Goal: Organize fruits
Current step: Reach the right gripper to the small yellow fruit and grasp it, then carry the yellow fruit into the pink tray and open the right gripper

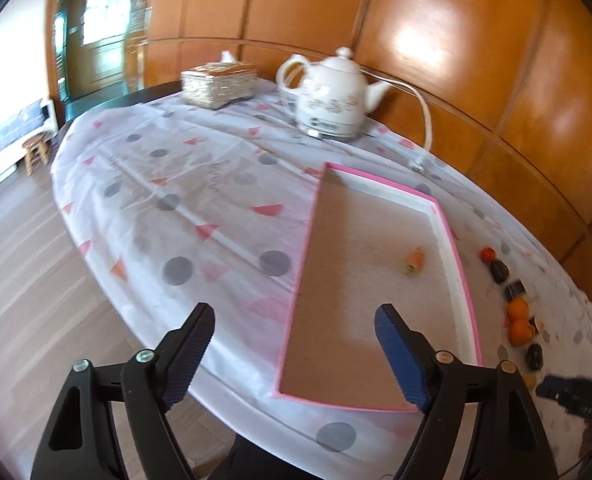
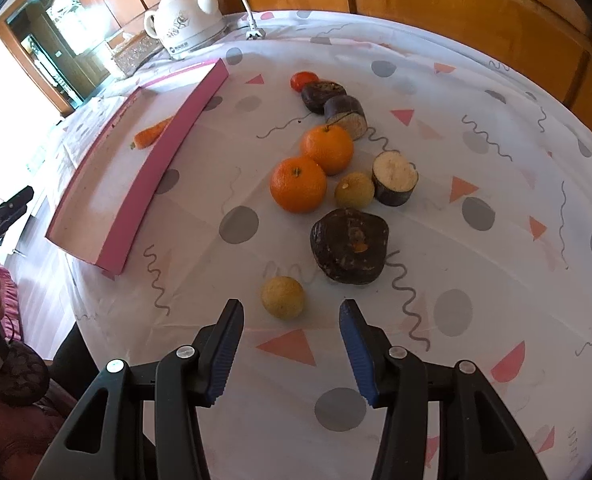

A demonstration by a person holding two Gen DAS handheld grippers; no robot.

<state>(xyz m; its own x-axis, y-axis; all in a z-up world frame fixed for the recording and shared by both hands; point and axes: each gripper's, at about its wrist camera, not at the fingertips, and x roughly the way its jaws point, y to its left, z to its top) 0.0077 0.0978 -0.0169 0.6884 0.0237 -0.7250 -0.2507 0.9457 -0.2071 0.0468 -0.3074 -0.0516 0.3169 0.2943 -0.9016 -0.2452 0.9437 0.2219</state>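
While fruits [image 2: 320, 160] are lying loose right of tray [image 2: 144, 184], only carrot [image 2: 152, 133] inside: right gripper [image 2: 292, 344] being held part-open, empty, near longan [image 2: 283, 297]; left gripper [image 1: 296, 354] wide, empty. Risk: longan being nudged, rolling off table edge.

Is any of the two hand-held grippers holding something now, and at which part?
Nothing is held. The left hand-held gripper is open above the pink tray, and the right hand-held gripper is open near a small yellow fruit.

Label on kettle [image 2: 184, 20] base and print on black device [image 2: 4, 216]: both illegible.
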